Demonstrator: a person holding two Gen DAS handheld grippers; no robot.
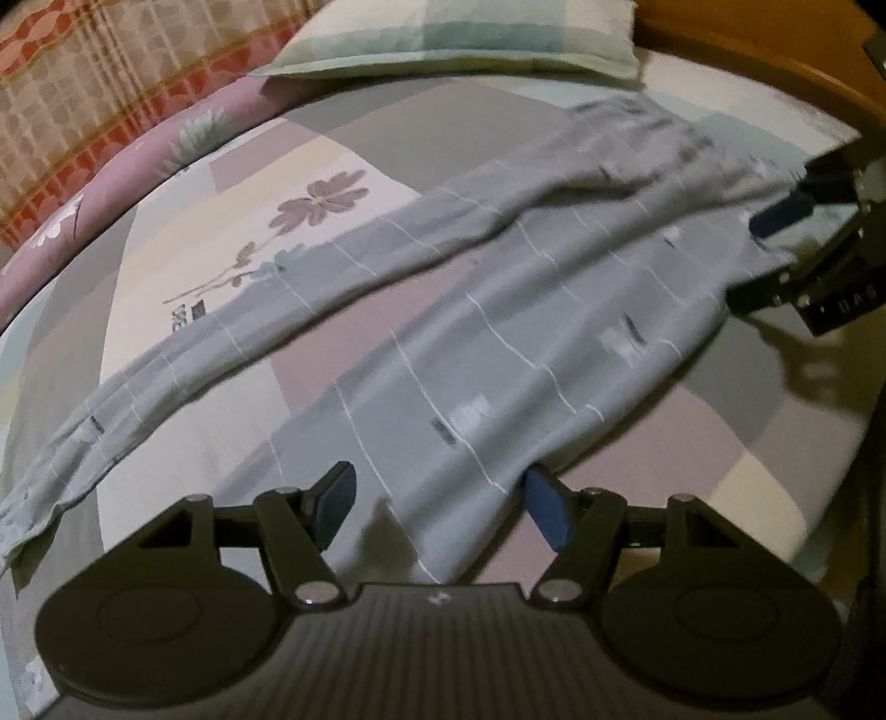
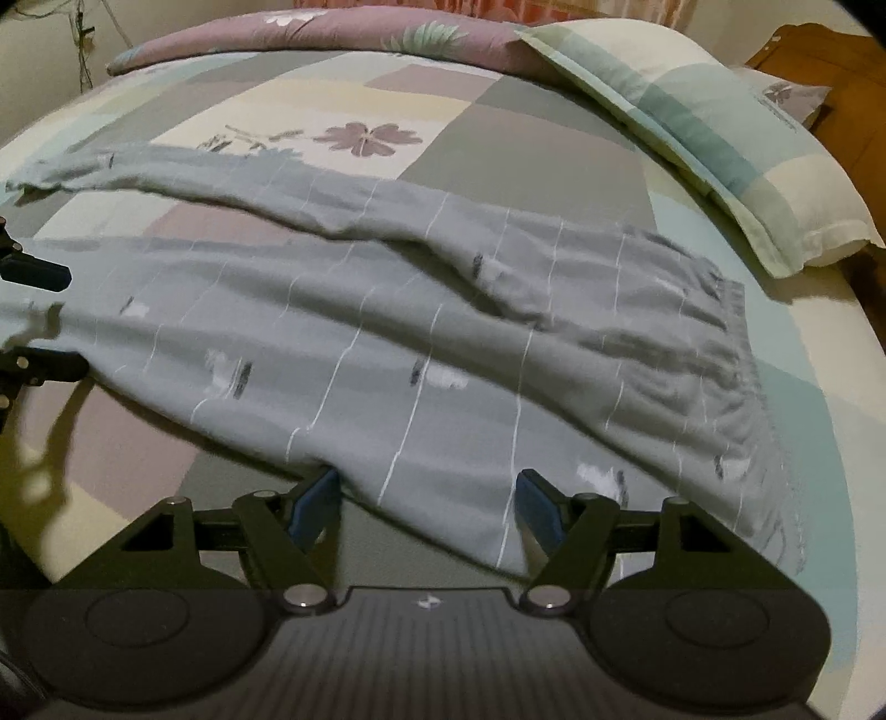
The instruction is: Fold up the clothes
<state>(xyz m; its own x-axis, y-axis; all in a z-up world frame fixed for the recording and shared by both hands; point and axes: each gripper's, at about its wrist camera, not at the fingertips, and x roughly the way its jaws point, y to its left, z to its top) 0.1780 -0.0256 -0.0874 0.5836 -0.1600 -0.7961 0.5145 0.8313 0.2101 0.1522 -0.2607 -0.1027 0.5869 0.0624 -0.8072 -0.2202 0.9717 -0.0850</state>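
Grey trousers (image 1: pixel 498 310) with thin white stripes lie spread on the bed, legs apart, waistband to the right in the right wrist view (image 2: pixel 443 343). My left gripper (image 1: pixel 443 498) is open, its blue-padded fingers astride the near edge of one trouser leg. My right gripper (image 2: pixel 426 498) is open too, fingers astride the near edge of the trousers close to the waistband (image 2: pixel 736 354). The right gripper also shows at the right edge of the left wrist view (image 1: pixel 803 243), and the left gripper shows at the left edge of the right wrist view (image 2: pixel 33 315).
The bed sheet (image 1: pixel 232 232) is a patchwork of pastel blocks with flowers. A checked pillow (image 1: pixel 459 39) lies at the head, also in the right wrist view (image 2: pixel 720 133). A purple rolled quilt (image 2: pixel 310 39) lies along the far side. Wooden furniture (image 2: pixel 847 99) stands beyond the pillow.
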